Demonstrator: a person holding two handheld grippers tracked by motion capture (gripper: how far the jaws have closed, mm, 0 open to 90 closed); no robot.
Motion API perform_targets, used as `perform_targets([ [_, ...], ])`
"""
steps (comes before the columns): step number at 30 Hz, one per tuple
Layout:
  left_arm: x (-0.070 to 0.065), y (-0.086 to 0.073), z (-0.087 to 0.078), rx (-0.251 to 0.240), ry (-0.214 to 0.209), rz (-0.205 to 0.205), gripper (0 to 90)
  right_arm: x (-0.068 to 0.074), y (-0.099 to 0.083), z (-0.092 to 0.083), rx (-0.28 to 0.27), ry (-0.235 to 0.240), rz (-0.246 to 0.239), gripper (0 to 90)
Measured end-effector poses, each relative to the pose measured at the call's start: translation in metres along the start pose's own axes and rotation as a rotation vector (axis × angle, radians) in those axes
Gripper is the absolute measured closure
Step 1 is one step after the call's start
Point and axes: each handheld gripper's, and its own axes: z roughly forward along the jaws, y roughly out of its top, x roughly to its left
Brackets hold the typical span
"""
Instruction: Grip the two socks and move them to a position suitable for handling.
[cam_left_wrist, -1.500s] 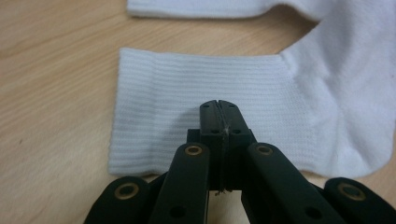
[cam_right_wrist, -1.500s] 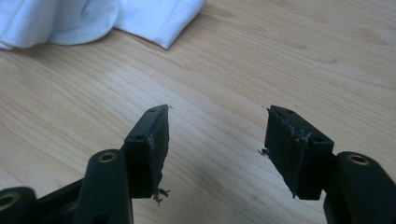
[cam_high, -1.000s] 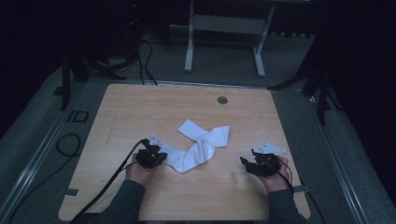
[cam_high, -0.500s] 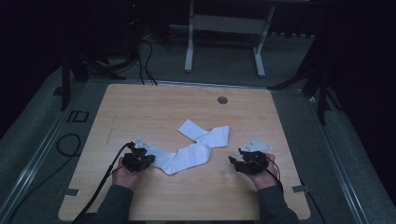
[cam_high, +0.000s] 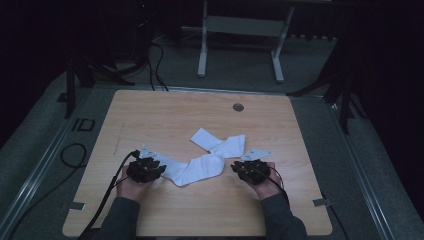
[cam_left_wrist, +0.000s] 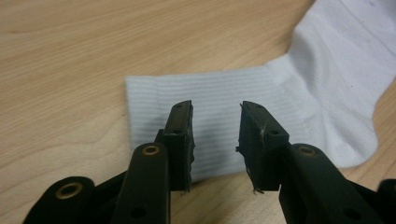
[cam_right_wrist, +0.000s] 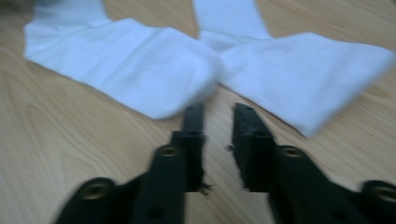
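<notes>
- While the near sock (cam_high: 192, 170) lies flat across the far sock (cam_high: 220, 142) mid-table (cam_high: 150, 115), its cuff is released; the left gripper (cam_left_wrist: 215, 135), jaws just opening, is parted above it
- The right gripper (cam_right_wrist: 218, 140), jaws just narrowing, is empty beside the toe; a fresh grasp there is judged next

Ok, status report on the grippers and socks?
Left gripper just opened over sock cuff. Right gripper closing, nothing between jaws. Socks crossed on table.

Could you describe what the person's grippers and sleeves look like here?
Both the left gripper and right gripper are black, with brass-coloured rivets, flat black jaws and a grey three-cornered plate on top. A black cable trails from the left one. The sleeves are dark grey.
</notes>
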Motion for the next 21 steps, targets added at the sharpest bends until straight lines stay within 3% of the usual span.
perform_targets([
  [4, 0.004, 0.0, -0.002, -0.009, 0.013, -0.01, 65.0, 0.009, 0.006, 0.017, 0.016, 0.044, -0.015, 88.8],
  [12, 0.009, -0.001, -0.005, -0.029, 0.029, -0.03, 65.4, 0.019, 0.016, 0.041, 0.029, 0.089, -0.024, 89.5],
  [17, 0.011, -0.001, -0.006, -0.038, 0.036, -0.041, 65.6, 0.021, 0.016, 0.059, 0.09, 0.09, -0.021, 89.3],
  [21, 0.013, -0.002, -0.007, -0.041, 0.037, -0.048, 65.7, 0.021, 0.014, 0.057, 0.113, 0.105, -0.022, 89.4],
])
